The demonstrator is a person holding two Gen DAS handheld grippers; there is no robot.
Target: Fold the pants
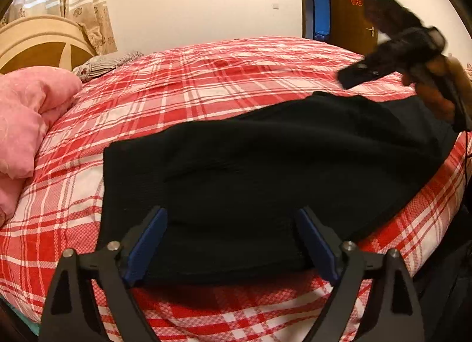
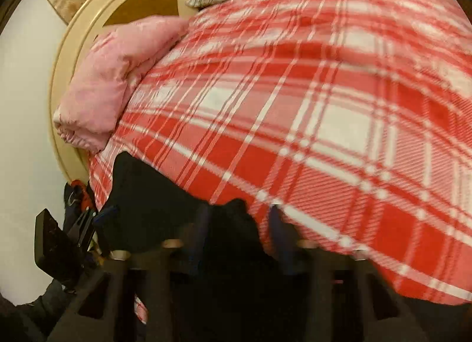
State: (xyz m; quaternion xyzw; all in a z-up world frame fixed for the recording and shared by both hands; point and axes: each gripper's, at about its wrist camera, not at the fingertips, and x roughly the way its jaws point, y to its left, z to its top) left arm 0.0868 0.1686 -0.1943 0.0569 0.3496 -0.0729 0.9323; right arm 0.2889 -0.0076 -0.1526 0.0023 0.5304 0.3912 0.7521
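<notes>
At nine o'clock in the left wrist view lies a pink quilt (image 1: 26, 118). The black pants (image 1: 265, 165) stretch flat across the plaid bed (image 1: 206, 76) from six toward three, seemingly folded lengthwise already; crosswise folds look left to do. The left gripper (image 1: 231, 241) hangs spread wide over their near end. The right gripper (image 2: 236, 233) is apart, blurred, holding nothing.
</notes>
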